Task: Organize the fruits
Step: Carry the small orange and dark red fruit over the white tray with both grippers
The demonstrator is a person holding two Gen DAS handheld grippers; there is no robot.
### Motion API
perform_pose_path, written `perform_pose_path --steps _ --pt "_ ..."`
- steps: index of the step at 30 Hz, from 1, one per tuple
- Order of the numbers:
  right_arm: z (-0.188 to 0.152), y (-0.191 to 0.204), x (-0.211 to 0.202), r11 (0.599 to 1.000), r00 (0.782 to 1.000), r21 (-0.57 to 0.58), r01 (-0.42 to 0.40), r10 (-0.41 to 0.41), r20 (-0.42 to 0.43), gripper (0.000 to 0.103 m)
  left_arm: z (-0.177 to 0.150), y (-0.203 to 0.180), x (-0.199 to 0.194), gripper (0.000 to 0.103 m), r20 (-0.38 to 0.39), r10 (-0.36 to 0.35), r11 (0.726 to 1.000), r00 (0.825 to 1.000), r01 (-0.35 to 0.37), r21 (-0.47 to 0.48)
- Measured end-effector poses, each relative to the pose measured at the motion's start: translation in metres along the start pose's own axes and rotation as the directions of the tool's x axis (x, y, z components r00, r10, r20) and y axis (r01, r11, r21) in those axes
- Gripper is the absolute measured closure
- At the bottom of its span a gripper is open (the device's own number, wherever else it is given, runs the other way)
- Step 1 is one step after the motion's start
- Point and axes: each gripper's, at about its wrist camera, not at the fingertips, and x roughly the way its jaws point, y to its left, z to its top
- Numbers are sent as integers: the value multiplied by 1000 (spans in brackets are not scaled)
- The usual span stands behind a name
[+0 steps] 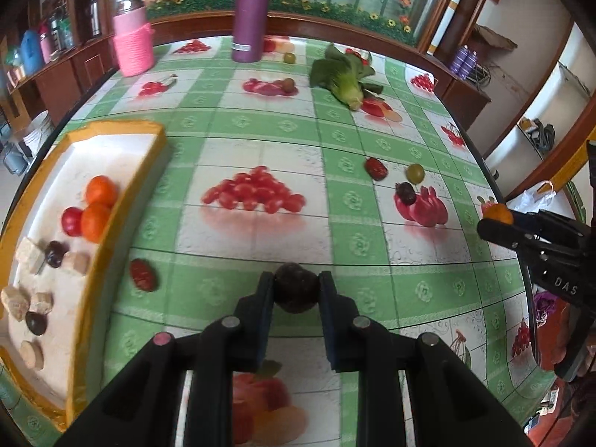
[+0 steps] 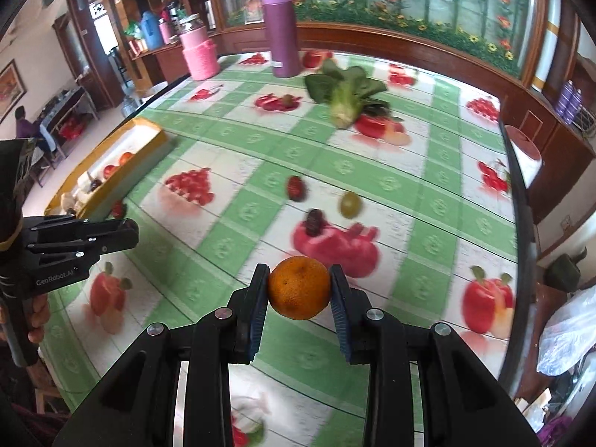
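My left gripper (image 1: 296, 290) is shut on a dark purple round fruit (image 1: 296, 285), held above the tablecloth. My right gripper (image 2: 300, 290) is shut on a small orange (image 2: 300, 287), also held off the table; it shows at the right edge of the left wrist view (image 1: 497, 216). A yellow-rimmed white tray (image 1: 123, 201) at the left holds oranges (image 1: 98, 201), a red fruit, dark fruits and pale chunks. Loose on the cloth lie a red date (image 1: 142, 275) beside the tray, another red date (image 1: 375, 168), a green fruit (image 1: 414, 173) and a dark fruit (image 1: 405, 193).
A leafy green vegetable (image 1: 344, 76) lies at the back right. A purple flask (image 1: 250, 11) and a pink wrapped jar (image 1: 132, 43) stand at the far edge. The cloth is printed with fruit pictures. A hand (image 2: 35, 314) holds the left gripper's handle.
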Motion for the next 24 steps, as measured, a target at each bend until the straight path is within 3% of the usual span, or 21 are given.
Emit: perform_pose_path --steps 14,24 --pt "55 126 44 987 994 -121 -105 102 -26 72 -7 114 -44 77 59 56 990 997 -48 -133" --pt "111 202 81 966 985 -194 -169 169 -15 72 -3 188 -50 77 42 134 971 990 -122 -205"
